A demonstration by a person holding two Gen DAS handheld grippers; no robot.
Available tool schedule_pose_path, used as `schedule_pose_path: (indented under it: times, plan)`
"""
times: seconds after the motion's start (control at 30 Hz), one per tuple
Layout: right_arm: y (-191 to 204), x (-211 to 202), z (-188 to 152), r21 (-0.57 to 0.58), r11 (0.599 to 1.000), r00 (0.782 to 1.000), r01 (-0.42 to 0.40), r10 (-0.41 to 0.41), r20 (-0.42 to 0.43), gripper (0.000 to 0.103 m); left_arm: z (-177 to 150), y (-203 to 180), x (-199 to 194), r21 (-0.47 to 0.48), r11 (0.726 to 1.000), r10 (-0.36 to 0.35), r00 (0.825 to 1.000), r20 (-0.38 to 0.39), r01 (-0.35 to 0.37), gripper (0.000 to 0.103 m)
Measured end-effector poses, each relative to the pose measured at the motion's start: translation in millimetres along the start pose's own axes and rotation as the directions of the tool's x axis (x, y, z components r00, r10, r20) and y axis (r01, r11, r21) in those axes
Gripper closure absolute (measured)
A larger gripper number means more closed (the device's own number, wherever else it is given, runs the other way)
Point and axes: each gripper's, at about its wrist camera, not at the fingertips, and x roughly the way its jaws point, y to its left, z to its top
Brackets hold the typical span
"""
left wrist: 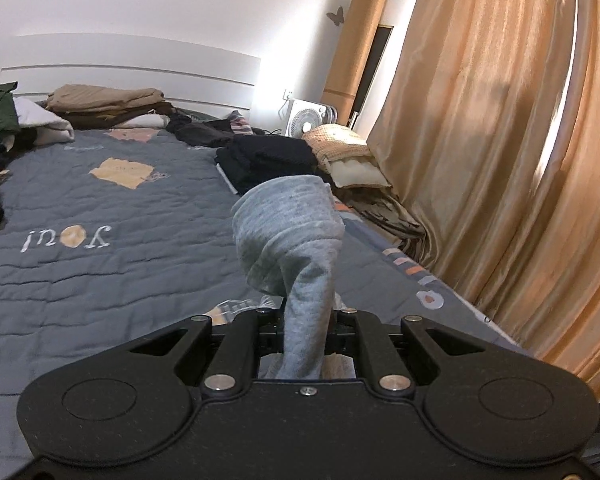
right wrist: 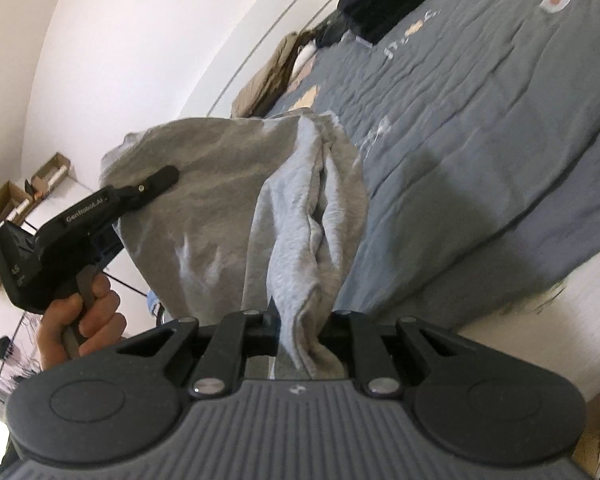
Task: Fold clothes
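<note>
Between the fingers of the left gripper (left wrist: 306, 320) a bunched strip of the grey garment (left wrist: 290, 236) is pinched, its free end curling forward and up off the bed (left wrist: 100, 280). Right gripper (right wrist: 300, 320) is likewise clamped on a gathered fold of the same cloth (right wrist: 220, 184), which hangs in the air ahead of it, the bed beyond and off to its right. Seen from the right wrist, the left tool sits at the far edge of the fabric, a hand (right wrist: 80, 320) on its trigger.

Risks, as judged:
- both grips hold crumpled wads, not clean edges; a fold laid from these could land skewed
- thin bite may slip if the cloth is pulled taut
- slack middle could double under itself when lowered
</note>
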Motion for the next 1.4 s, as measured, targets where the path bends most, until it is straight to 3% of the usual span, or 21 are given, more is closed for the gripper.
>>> schedule_pose_path:
  times: [0.33, 0.7, 1.0, 1.4]
  plan:
    - [-22.7, -41.7, 39.5, -0.037, 0.999, 0.998, 0.007, -0.005, 0.06, 0.09, 10.2, -81.5, 20.0, 0.041, 0.999, -0.002, 0.999, 0.038, 0.0, 0.094]
    - [-33.7, -76.9, 80.8, -0.126, 0.99, 0.995, 0.059, -0.048, 0.09, 0.09, 14.0, -115.5, 34.3, 0.011, 1.0, -0.03, 0.995, 0.097, 0.029, 0.094]
    - [-50.5, -80.0, 113.9, -0.181, 0.975, 0.989, 0.128, -0.113, 0.091, 0.09, 12.5, -119.2, 75.3, -0.039, 0.997, -0.065, 0.992, 0.104, 0.069, 0.094]
    - [-93.1, -37.1, 151.3, -0.176, 0.969, 0.985, 0.173, -0.165, 0.058, 0.09, 5.8, -99.3, 152.2, -0.062, 0.996, -0.062, 0.997, 0.043, 0.065, 0.094]
